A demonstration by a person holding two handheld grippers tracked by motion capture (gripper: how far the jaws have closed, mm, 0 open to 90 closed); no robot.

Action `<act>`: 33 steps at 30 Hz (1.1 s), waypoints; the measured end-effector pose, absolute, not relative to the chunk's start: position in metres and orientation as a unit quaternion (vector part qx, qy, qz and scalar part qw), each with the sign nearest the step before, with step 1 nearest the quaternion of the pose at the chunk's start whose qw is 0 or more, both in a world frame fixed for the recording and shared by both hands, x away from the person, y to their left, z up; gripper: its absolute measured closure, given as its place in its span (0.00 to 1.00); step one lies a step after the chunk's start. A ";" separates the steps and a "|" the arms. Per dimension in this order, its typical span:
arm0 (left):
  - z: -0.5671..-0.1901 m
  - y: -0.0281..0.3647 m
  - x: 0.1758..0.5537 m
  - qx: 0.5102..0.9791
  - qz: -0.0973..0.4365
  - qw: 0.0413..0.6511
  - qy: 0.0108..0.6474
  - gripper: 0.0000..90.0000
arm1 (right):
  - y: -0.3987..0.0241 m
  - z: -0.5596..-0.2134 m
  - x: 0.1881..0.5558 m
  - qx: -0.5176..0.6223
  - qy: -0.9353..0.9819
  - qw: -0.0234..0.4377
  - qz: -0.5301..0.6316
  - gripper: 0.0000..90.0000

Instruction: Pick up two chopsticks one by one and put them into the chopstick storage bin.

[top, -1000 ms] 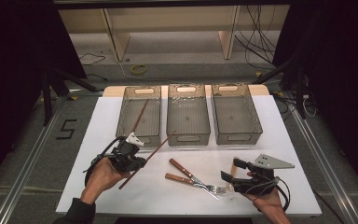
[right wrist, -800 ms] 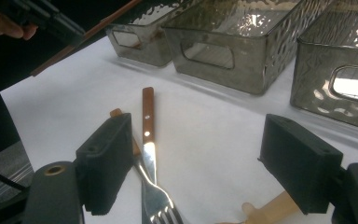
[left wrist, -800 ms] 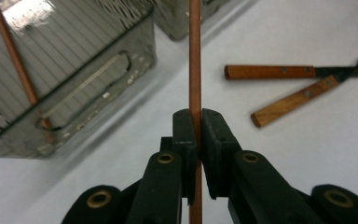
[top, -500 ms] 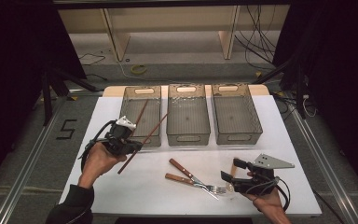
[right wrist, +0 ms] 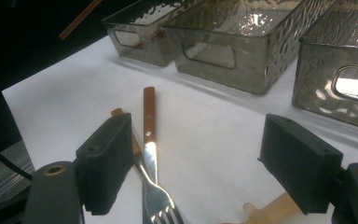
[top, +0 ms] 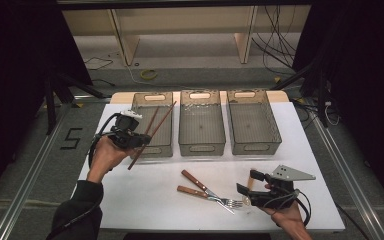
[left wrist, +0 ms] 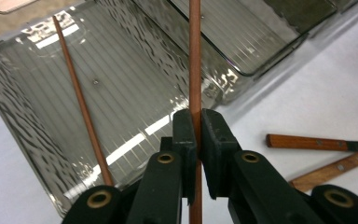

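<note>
My left gripper (top: 141, 142) is shut on a reddish-brown chopstick (top: 160, 122), held slanted above the near rim of the left bin (top: 141, 102). In the left gripper view the jaws (left wrist: 196, 122) pinch that chopstick (left wrist: 195, 56) over the bin, where a second chopstick (left wrist: 77, 98) lies. Two wood-handled forks (top: 207, 192) lie crossed on the white table. My right gripper (top: 250, 183) rests near the front right, open, jaws (right wrist: 203, 156) wide around the forks (right wrist: 149, 135) without touching them. A cream utensil handle (right wrist: 265, 210) lies low by its right jaw.
Three smoky clear bins stand in a row at the back: the left one, a middle bin (top: 201, 145) and a right bin (top: 275, 132). The white table top (top: 155, 200) ends close to the person's side. Cables trail from both grippers.
My left hand has carried the chopstick away from the person and upward, from the open table to above the left bin. The right gripper has stayed put, still open.
</note>
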State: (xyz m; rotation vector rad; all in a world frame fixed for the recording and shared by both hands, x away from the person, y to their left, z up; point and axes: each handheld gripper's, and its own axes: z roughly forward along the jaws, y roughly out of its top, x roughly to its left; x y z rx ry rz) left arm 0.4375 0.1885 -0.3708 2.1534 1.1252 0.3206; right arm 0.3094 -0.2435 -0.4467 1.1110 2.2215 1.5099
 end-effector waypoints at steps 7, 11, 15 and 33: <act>-0.371 0.195 0.458 0.819 0.121 0.333 0.451 0.94 | -0.243 -0.447 0.310 0.379 0.759 0.116 0.516 0.29; -0.372 0.198 0.468 0.814 0.119 0.334 0.460 0.94 | -0.243 -0.447 0.310 0.380 0.760 0.115 0.515 0.29; -0.373 0.198 0.478 0.813 0.120 0.329 0.466 0.94 | -0.243 -0.447 0.310 0.379 0.760 0.115 0.515 0.29; -0.367 0.203 0.510 0.801 0.131 0.325 0.486 0.94 | -0.243 -0.448 0.311 0.378 0.761 0.111 0.515 0.29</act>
